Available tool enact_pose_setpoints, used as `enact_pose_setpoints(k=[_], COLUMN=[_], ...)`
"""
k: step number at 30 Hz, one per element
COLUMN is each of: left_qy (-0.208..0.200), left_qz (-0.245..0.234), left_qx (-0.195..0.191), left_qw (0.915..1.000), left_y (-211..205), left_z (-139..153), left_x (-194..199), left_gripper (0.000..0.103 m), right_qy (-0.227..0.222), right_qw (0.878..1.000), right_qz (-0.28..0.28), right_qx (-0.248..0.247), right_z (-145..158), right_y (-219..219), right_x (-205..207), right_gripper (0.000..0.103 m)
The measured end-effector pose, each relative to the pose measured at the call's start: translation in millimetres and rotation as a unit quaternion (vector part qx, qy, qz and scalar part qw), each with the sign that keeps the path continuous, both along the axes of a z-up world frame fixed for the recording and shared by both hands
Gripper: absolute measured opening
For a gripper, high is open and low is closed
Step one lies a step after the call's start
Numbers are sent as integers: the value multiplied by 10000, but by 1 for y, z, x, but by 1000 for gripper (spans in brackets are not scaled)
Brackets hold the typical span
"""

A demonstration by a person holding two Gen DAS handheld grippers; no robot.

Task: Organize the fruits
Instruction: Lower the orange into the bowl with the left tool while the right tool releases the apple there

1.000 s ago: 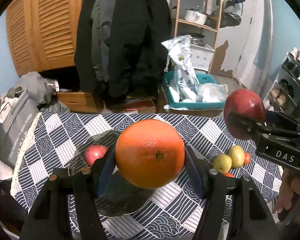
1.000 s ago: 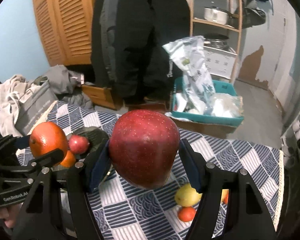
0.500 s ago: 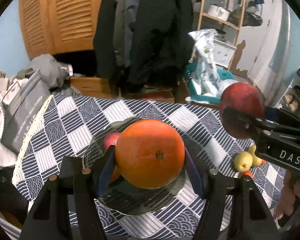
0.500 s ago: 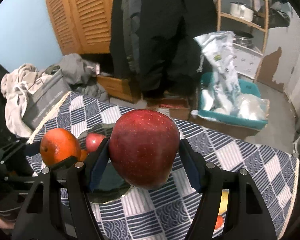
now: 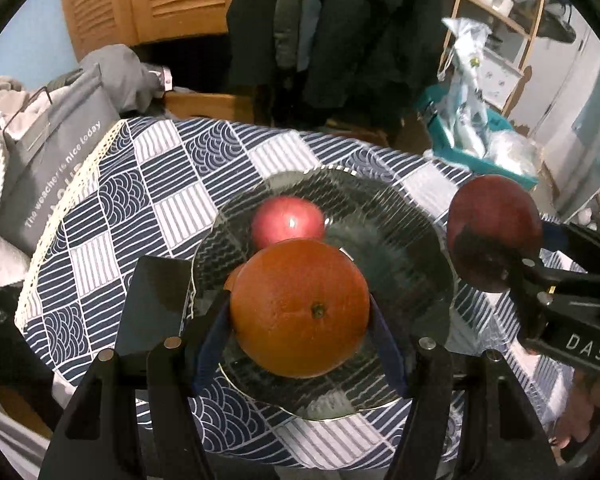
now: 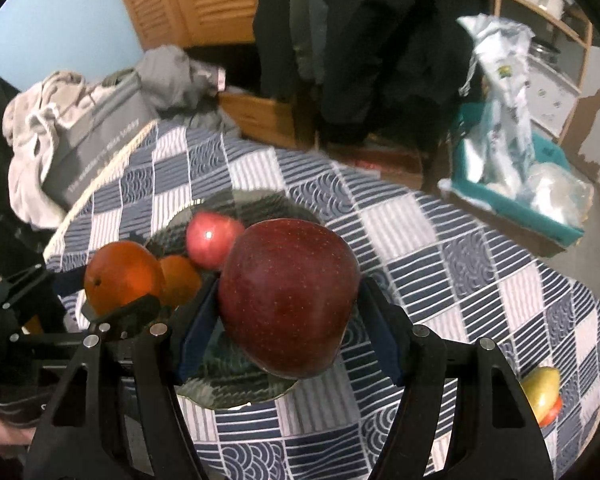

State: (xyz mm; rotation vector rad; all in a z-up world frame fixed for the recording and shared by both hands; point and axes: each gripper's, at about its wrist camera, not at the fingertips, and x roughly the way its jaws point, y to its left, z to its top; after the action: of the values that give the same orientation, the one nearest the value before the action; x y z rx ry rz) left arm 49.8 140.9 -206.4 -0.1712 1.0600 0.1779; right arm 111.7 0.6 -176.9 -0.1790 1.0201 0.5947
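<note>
**Both grippers loaded, over the plate**

Your left gripper [image 5: 300,320] is clamped on the orange [image 5: 299,307] — it hangs above the near half of the plate [image 5: 416,256]. Your right gripper [image 6: 288,320] is clamped on the dark red apple [image 6: 288,296], above the plate's right edge. On the plate: a pink-red apple [image 5: 287,221] at the far side and a second orange [image 6: 179,280] just beside it, mostly hidden. A yellow-green fruit [image 6: 542,390] lies on the cloth [image 5: 160,184] well right of the plate, touching a small red one [image 6: 552,414]. Grey bag [image 5: 48,152] — left of the plate, off the table edge.
</note>
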Motion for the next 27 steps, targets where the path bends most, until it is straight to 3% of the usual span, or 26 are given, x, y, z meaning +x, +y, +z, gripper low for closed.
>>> enact_pose_setpoints(k=[11,27], left_qy=[477,975], left_qz=[-95,70], left_qx=[138,-170], left_qw=[9987,9951], left_y=[-2,8], left_z=[-37,-67], left_x=[-1,-1], left_gripper=[68,69], right_qy=[525,756], right_qw=[9980,9961], right_qz=[233,370], right_qx=[-257,-279], right_z=[-47,-62], right_y=[9,13], right_x=[0,-3], right_gripper=[69,70])
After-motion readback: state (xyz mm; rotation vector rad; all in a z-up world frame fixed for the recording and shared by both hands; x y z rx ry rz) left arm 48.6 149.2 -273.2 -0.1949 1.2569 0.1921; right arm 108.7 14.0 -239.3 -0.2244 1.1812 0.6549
